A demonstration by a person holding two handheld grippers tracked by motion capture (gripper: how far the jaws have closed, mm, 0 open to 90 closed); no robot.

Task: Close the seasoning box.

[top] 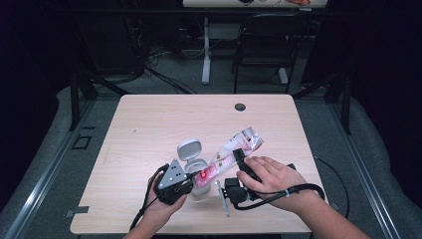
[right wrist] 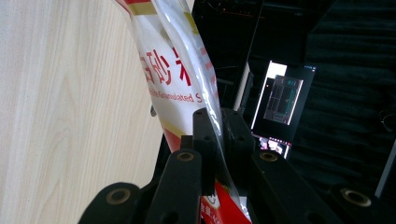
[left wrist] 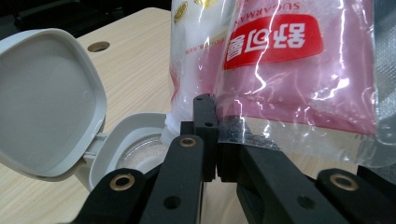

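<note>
Gripping sugar bag [top: 234,149] over open-lidded jar [top: 195,172]: left tongs [left wrist: 215,140], right tongs [right wrist: 215,140]; far tabletop [top: 164,117] bare.

A light wooden table [top: 149,124] with a round cable hole [top: 240,107] at its far edge; a grey open-lidded container [top: 195,164] stands on it, just beside the left jaws and below them
</note>
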